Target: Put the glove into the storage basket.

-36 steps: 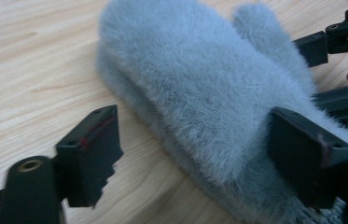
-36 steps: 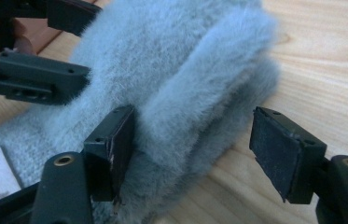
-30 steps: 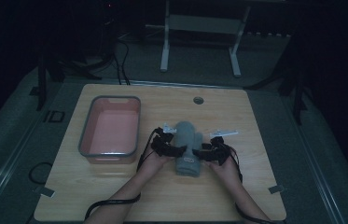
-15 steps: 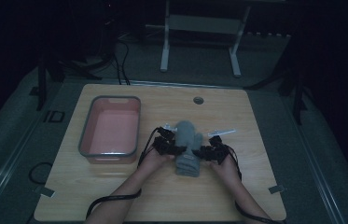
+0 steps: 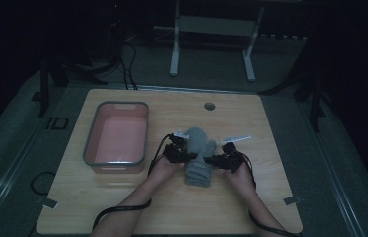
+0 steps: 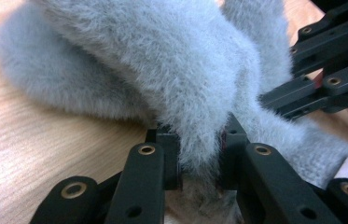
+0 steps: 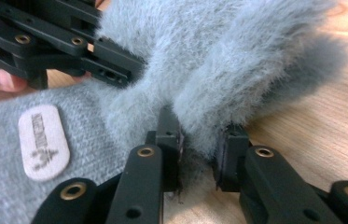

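A grey fuzzy mitten (image 5: 199,155) lies near the middle of the wooden table (image 5: 270,123), cuff toward the person. My left gripper (image 5: 184,154) pinches its left edge, and in the left gripper view the fleece (image 6: 171,79) is squeezed between the black jaws of my left gripper (image 6: 198,154). My right gripper (image 5: 213,160) holds the right edge by the thumb part. In the right gripper view my right gripper (image 7: 198,149) is shut on the fuzzy fabric (image 7: 237,70), and the knit cuff carries a pale label (image 7: 43,142).
A grey-rimmed bin with a pink inside (image 5: 89,153) stands at the left of the table. A small round grommet (image 5: 209,105) sits near the far edge. A white metal stand (image 5: 211,29) is on the floor beyond the table.
Both grippers have drawn a little toward the person with the mitten held between them, and its fingertip end has shifted slightly left.
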Available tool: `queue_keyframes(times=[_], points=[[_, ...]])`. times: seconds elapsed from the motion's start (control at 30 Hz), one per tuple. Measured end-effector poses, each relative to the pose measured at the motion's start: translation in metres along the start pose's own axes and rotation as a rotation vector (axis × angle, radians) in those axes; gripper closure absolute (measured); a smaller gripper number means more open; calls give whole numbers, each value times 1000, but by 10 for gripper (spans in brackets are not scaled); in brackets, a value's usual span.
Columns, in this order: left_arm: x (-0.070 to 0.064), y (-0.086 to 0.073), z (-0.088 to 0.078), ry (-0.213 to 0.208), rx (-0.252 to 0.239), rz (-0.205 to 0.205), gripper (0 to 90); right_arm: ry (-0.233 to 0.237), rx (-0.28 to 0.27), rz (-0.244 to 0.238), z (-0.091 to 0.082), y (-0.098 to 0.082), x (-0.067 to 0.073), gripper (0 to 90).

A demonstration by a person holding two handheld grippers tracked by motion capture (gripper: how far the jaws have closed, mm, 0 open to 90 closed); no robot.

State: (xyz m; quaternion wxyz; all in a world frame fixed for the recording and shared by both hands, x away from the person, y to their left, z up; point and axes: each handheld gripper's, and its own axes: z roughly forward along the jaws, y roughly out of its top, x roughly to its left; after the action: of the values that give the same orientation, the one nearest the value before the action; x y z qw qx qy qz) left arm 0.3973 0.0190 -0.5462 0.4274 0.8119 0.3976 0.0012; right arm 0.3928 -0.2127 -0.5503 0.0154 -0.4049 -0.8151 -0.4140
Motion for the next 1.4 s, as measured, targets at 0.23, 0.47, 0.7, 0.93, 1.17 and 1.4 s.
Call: queue_keyframes(times=[0.23,0.47,0.7,0.93,1.17,1.4], points=[[-7,7,-12,-24,-32,4,782,14,-33,1,-13,3,5,803],[-15,22,-31,-34,-60,38,783,25,-76,-26,-30,15,18,810],[-20,39,-49,-41,-78,76,783,27,-119,-43,-45,29,27,812],[-25,57,-68,-25,-99,98,782,26,-164,-65,-57,46,36,813],[-28,70,-86,0,-111,120,782,31,-197,-80,-64,62,45,813],[-19,80,-115,21,-141,126,782,38,-218,-114,-64,89,62,813]])
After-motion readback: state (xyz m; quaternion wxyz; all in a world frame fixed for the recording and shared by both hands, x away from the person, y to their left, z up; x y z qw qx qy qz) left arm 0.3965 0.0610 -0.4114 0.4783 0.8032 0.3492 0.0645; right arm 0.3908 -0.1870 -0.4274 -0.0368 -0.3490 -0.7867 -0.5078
